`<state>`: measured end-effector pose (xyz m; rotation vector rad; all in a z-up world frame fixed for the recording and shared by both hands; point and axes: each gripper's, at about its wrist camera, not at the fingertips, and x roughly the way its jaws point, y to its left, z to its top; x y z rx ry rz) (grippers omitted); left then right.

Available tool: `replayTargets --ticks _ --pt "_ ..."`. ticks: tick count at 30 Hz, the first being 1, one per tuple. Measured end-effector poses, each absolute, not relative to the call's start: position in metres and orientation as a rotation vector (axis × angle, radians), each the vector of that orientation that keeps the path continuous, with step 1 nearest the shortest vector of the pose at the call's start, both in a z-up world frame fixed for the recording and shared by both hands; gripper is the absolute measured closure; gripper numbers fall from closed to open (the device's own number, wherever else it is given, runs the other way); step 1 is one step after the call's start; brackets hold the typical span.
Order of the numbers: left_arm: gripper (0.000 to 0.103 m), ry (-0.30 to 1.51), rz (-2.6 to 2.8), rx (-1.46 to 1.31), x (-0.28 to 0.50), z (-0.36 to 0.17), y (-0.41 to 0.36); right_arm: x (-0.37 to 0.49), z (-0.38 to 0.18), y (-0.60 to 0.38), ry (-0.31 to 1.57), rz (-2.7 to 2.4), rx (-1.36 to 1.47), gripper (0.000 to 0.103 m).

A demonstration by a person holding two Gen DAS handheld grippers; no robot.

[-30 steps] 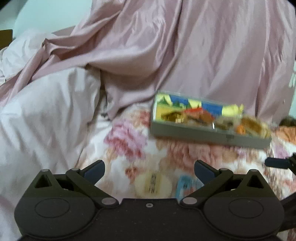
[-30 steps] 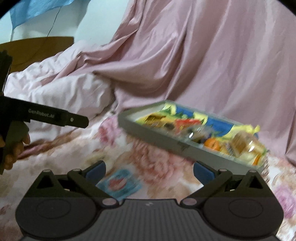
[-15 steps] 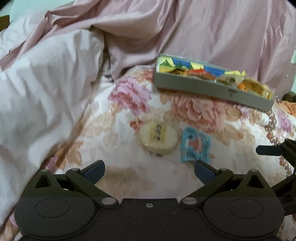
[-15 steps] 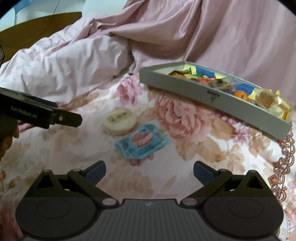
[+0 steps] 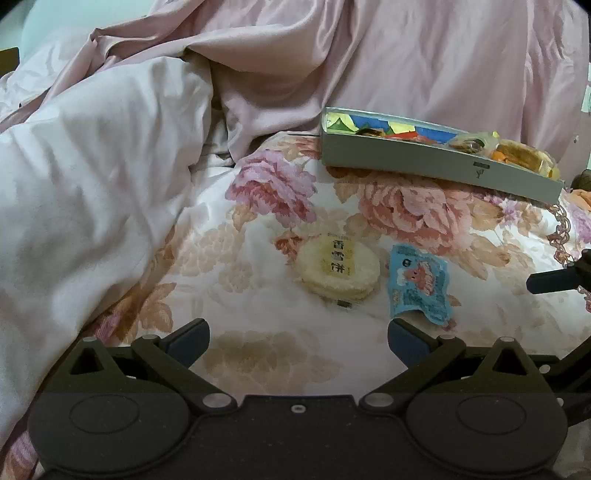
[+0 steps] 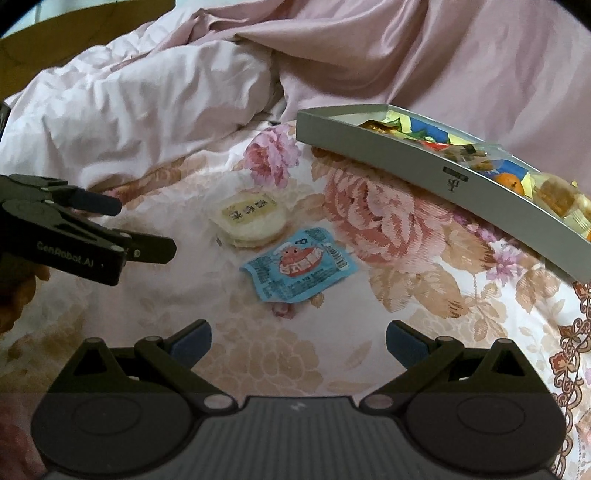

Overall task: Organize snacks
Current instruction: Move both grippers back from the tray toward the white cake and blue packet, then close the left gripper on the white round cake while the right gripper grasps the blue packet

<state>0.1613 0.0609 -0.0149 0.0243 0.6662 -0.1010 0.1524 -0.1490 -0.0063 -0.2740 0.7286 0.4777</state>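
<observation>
A round pale rice cracker pack [image 5: 339, 267] [image 6: 252, 220] and a blue snack packet [image 5: 419, 286] [image 6: 298, 266] lie side by side on the floral bedspread. A grey tray [image 5: 424, 162] [image 6: 406, 162] filled with several snacks sits behind them. My left gripper [image 5: 297, 339] is open and empty, just short of the cracker pack; it also shows in the right wrist view [image 6: 144, 229] at the left. My right gripper [image 6: 298, 339] is open and empty, just short of the blue packet. One of its fingers [image 5: 554, 282] shows at the right edge of the left wrist view.
A bunched pale pink duvet [image 5: 92, 177] [image 6: 147, 99] rises at the left. A mauve sheet [image 5: 369, 55] [image 6: 406, 48] is draped behind the tray. A wooden headboard [image 6: 74, 29] shows at the far left.
Both grippers have tilted down and moved closer to the bedspread, so the cracker pack and blue packet now lie nearer in front of them. Both stay open.
</observation>
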Motion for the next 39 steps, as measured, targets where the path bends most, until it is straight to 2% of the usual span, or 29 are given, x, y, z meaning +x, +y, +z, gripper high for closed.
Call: replayTargets --ticks 26,33,39 --pt "0.001 0.608 -0.215 -0.074 0.236 -0.036 0.071 0.216 -0.017 -0.105 0.711 0.629 -0.550 0.000" --pt "0.001 0.603 -0.220 -0.112 0.238 -0.037 0.078 0.242 -0.027 -0.095 0.763 0.766 -0.622 0.000" --pt "0.001 0.607 -0.231 -0.118 0.238 -0.038 0.077 0.265 -0.029 -0.098 0.860 0.828 -0.557 0.000"
